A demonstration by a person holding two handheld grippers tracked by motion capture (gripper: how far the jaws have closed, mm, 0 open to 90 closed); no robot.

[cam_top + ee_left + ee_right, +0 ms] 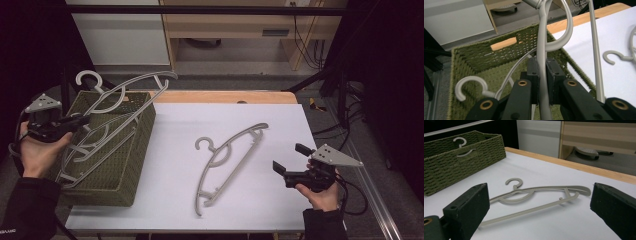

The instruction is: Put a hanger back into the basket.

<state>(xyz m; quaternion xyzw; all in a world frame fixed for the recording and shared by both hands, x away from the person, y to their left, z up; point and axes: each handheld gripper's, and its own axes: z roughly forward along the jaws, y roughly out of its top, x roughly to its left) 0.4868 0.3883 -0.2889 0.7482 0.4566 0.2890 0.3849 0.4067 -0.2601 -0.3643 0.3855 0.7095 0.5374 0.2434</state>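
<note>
Two claws | left claw (542, 72) clamps basket hanger (544, 50) | right claw (539, 205) gapes before table hanger (536, 195)

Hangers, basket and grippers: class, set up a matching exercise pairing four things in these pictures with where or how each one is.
Column one:
1. left gripper
2. right gripper
3. green basket
4. lone grey hanger

Column two:
A. lying flat on the white tabletop
B. jaws wide apart, nothing between them
C. standing at the table's left edge
D. jaws closed on a lifted hanger

Pairs: 1-D, 2-B, 3-C, 4-A
</note>
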